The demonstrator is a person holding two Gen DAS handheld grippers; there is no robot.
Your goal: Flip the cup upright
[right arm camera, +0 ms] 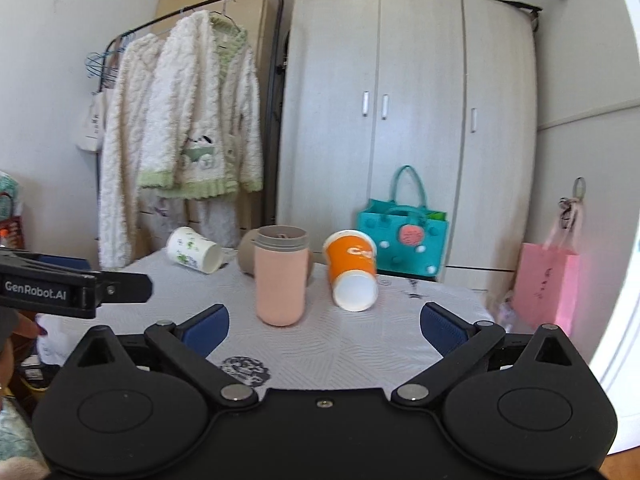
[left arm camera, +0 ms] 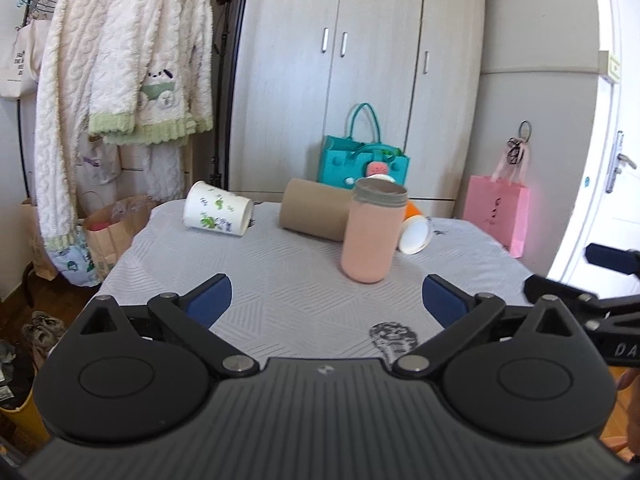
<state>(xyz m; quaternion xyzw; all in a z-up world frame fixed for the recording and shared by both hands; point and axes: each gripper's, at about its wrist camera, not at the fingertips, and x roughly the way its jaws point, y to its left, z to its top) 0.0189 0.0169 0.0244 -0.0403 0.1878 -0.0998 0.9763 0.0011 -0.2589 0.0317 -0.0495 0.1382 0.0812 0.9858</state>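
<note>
Left gripper [left arm camera: 326, 298]: fingers apart, holding nothing, over the tabletop's [left arm camera: 280, 280] bare near edge.
Right gripper [right arm camera: 324, 326]: likewise spread.
Pink cup [right arm camera: 280, 280]: upright, mid-tabletop.
Orange cup [right arm camera: 352, 268]: on its side, just beside it.

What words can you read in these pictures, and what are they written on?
"GenRobot.AI": side of the left gripper.
"DA", cut off by the frame: right gripper.
Orange cup: white letters, too blurred to read.
Tote bag: print too small to read.
Pink bag: marks unreadable.
</note>
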